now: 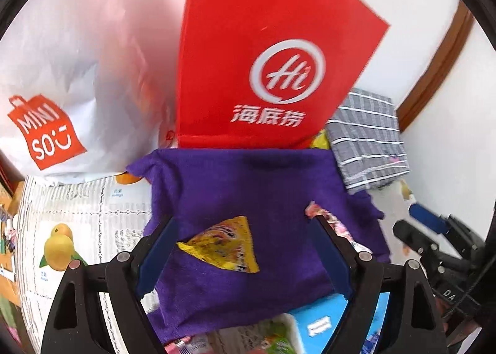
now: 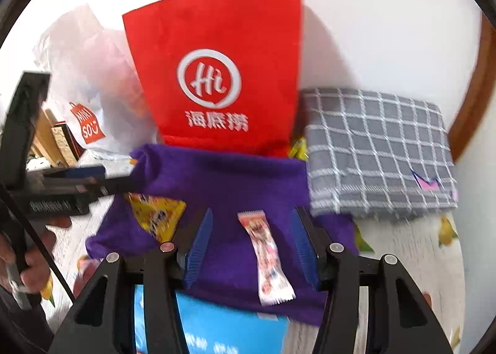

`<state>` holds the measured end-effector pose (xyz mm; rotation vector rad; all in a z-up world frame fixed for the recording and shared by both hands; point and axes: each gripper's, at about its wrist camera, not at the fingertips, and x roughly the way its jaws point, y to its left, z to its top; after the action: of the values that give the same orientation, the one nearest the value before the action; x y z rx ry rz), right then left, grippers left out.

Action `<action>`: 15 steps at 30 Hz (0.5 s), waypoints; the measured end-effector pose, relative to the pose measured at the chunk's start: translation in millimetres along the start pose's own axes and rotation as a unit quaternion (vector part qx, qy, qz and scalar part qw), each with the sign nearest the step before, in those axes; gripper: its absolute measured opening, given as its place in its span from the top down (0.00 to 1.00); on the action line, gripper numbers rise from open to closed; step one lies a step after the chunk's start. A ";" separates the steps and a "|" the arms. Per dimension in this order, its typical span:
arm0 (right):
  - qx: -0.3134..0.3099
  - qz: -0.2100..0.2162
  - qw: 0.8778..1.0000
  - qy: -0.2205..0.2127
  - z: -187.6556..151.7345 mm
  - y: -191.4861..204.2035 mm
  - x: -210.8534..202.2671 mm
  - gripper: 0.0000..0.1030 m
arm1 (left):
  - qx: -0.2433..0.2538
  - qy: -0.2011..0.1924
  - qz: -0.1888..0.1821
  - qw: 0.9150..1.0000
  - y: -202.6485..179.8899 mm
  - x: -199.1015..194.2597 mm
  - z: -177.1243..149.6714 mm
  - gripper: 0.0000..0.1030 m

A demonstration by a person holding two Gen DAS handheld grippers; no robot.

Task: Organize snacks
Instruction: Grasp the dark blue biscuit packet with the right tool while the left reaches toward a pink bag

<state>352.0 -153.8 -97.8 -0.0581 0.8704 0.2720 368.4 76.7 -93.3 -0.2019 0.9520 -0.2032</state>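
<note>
A purple cloth [image 1: 248, 183] lies spread on the table in front of a red bag [image 1: 263, 59]. A yellow triangular snack packet [image 1: 223, 245] rests on the cloth between the fingers of my left gripper [image 1: 242, 220]; the jaws stand wide apart and touch nothing. In the right wrist view a long red-and-white snack stick [image 2: 266, 254] lies on the purple cloth [image 2: 235, 180]. My right gripper [image 2: 253, 211] is open around it, with gaps on both sides. The yellow packet [image 2: 158, 214] shows to its left, and the stick's pink end [image 1: 314, 209] peeks past the left gripper's finger.
A white Miniso bag [image 1: 77, 59] stands left of the red bag [image 2: 217, 59]. A folded grey checked cloth [image 2: 372, 149] sits to the right by the wall. A blue box [image 2: 229, 332] lies near, under the grippers. A fruit-print tablecloth [image 1: 77, 214] covers the table. A hand [image 2: 31, 261] holds the left gripper.
</note>
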 end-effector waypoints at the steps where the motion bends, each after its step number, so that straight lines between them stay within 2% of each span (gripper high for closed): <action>1: 0.011 -0.003 1.000 0.000 -5.0 -3.6 -5.5 0.49 | 0.003 -0.003 -0.003 1.000 -3.2 -4.6 -0.1 0.18; 5: 0.049 -0.014 0.999 0.008 -26.1 -16.8 -27.2 0.49 | 0.016 -0.022 -0.015 1.000 -15.3 -27.0 -2.1 0.18; 9: 0.067 -0.016 0.997 0.034 -56.5 -28.2 -45.1 0.49 | 0.014 -0.035 -0.017 0.999 -23.8 -47.2 -9.0 0.18; 15: 0.062 -0.003 0.997 0.055 -104.6 -27.8 -52.3 0.47 | 0.025 -0.025 0.000 0.999 -31.4 -66.3 -36.3 0.18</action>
<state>249.1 -208.5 -127.1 0.0405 0.9947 0.2102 298.5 60.7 -53.7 -0.1607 0.8972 -0.2217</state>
